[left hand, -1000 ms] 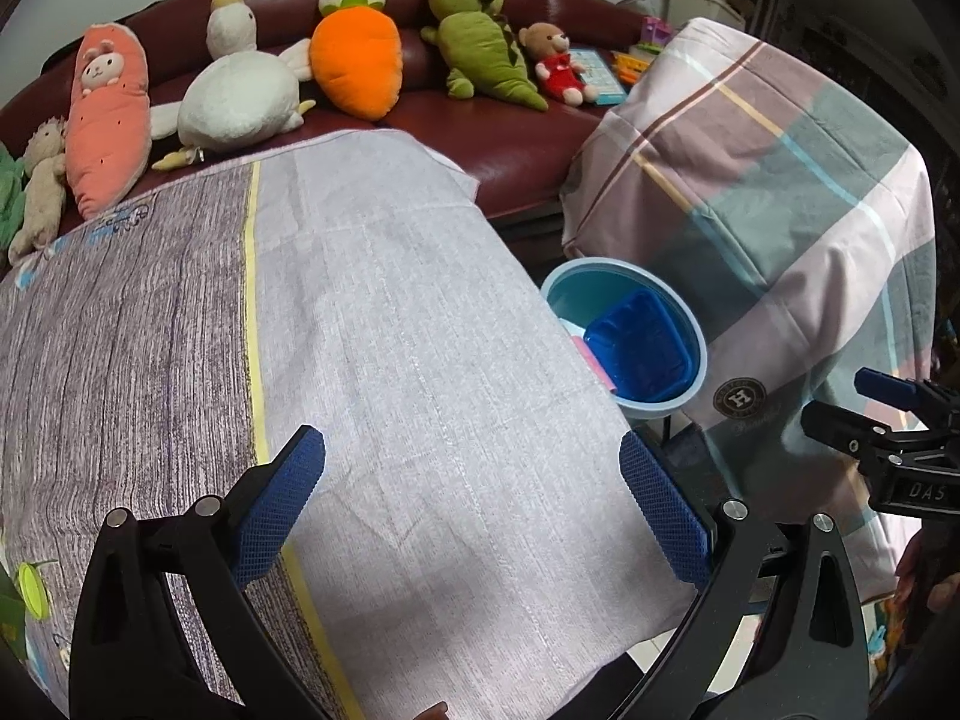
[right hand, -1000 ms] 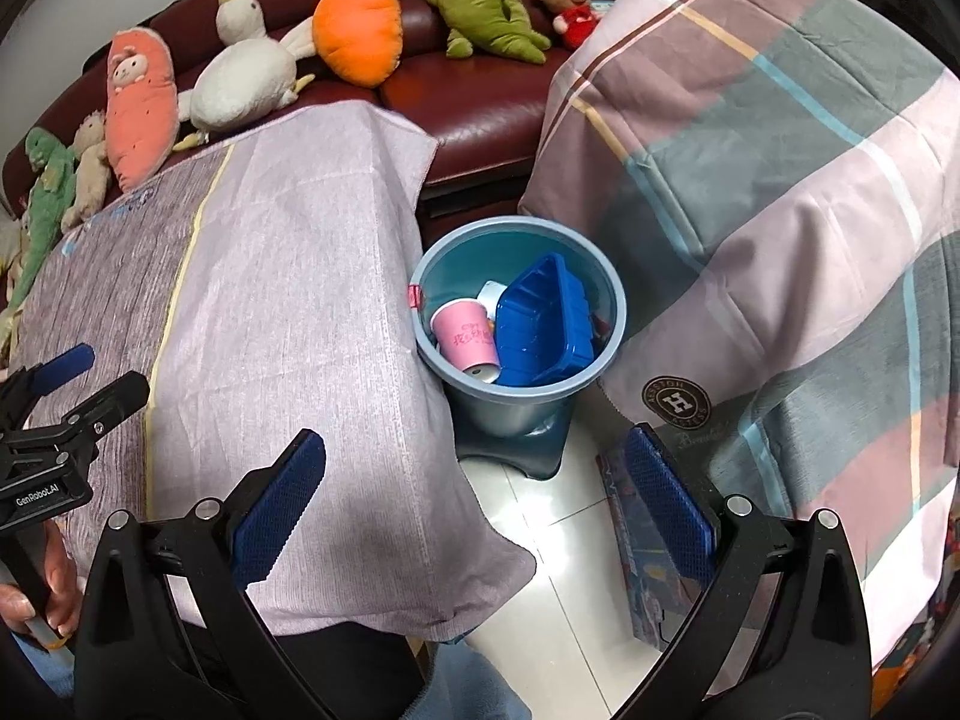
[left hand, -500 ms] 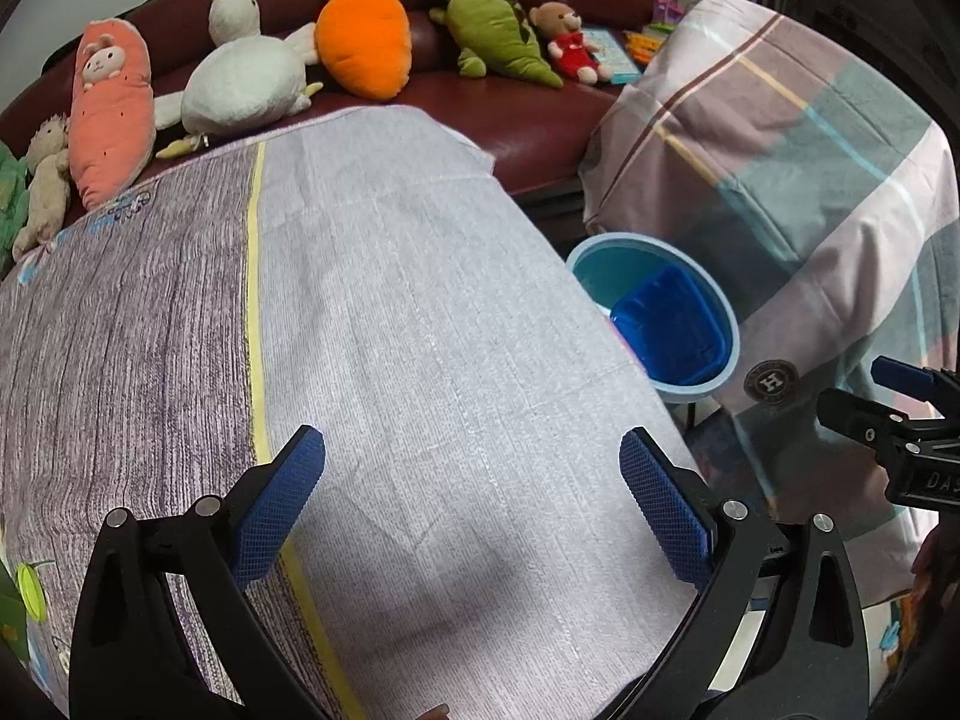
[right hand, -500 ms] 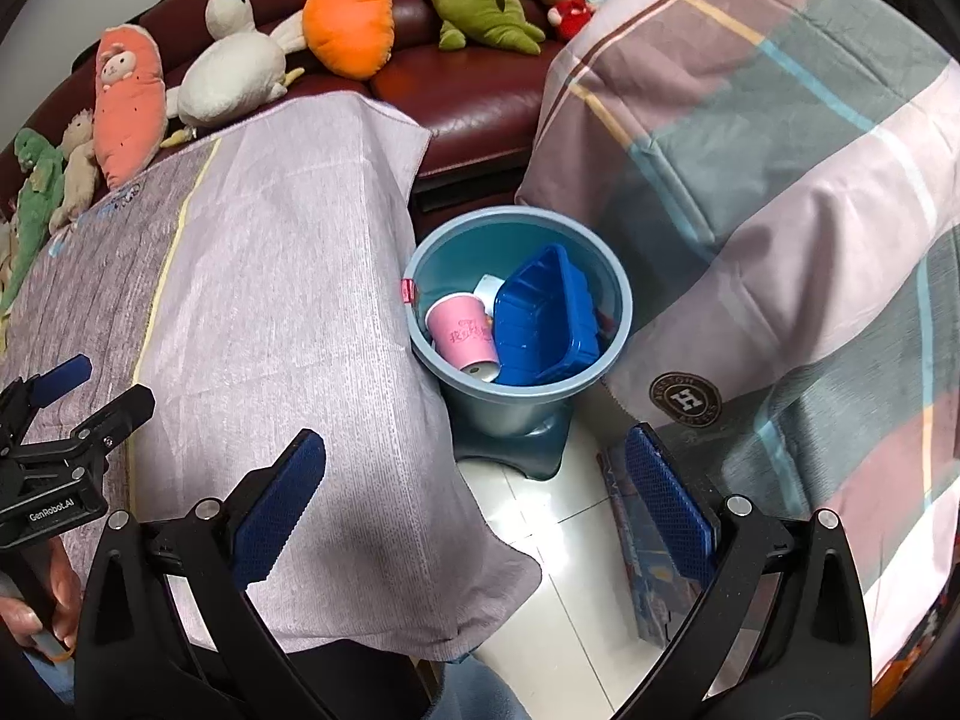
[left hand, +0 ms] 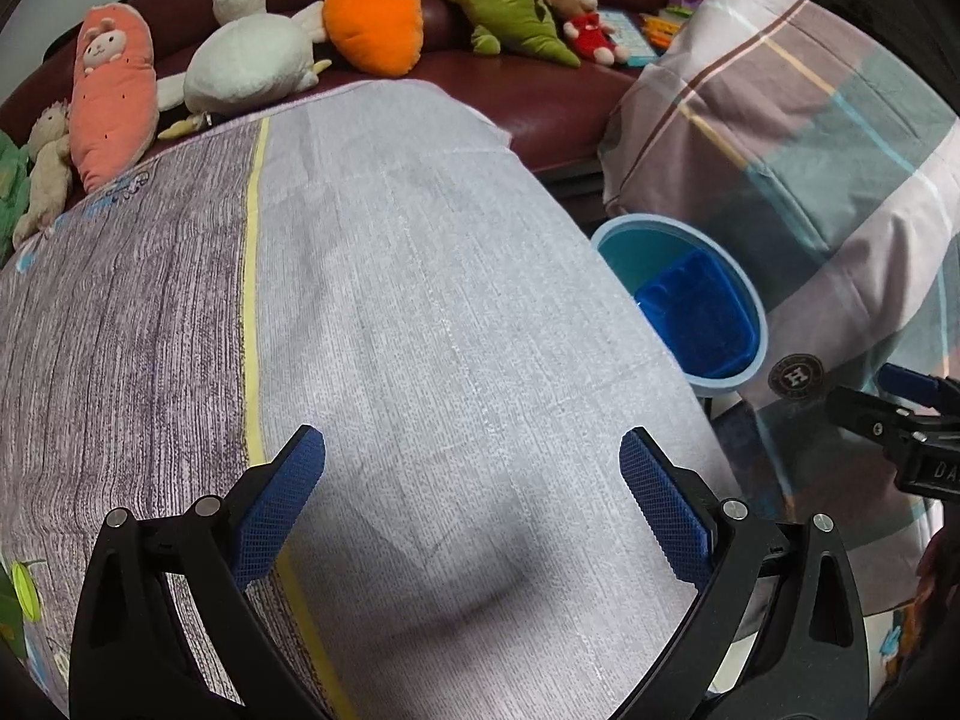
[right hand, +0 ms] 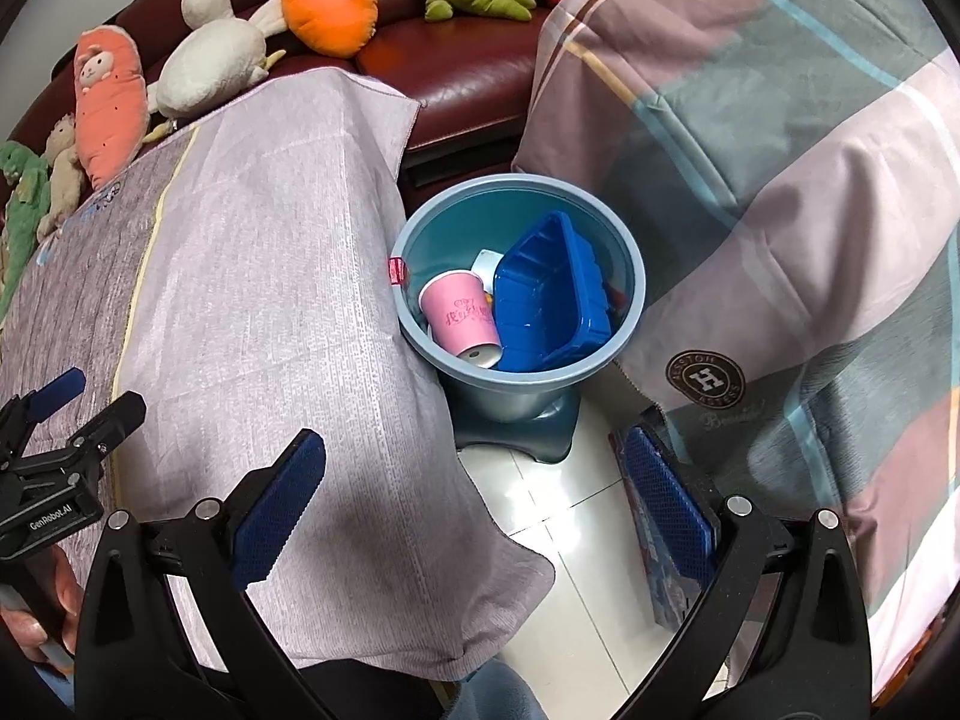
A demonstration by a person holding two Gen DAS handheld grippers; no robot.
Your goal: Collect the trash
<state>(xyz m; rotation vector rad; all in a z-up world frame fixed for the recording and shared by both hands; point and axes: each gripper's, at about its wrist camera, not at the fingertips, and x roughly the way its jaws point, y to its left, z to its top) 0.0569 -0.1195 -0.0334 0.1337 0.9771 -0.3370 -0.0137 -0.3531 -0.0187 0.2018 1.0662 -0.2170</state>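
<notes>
Trash is nowhere between the spread, empty fingers of the left gripper (left hand: pixel 471 501) or right gripper (right hand: pixel 474 501); it sits in the blue bin (right hand: pixel 630 252) on the floor: a pink cup (right hand: pixel 459 321) and blue tray (right hand: pixel 549 303). The tray leans above the rim (loosely, I judge), so a nudge could tip it out.

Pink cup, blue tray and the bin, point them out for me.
pink cup (right hand: pixel 459 321): right wrist view, on its printed side.
blue tray (right hand: pixel 549 300): right wrist view, on its inner floor.
bin (right hand: pixel 630 252): right wrist view, on its right rim.
</notes>
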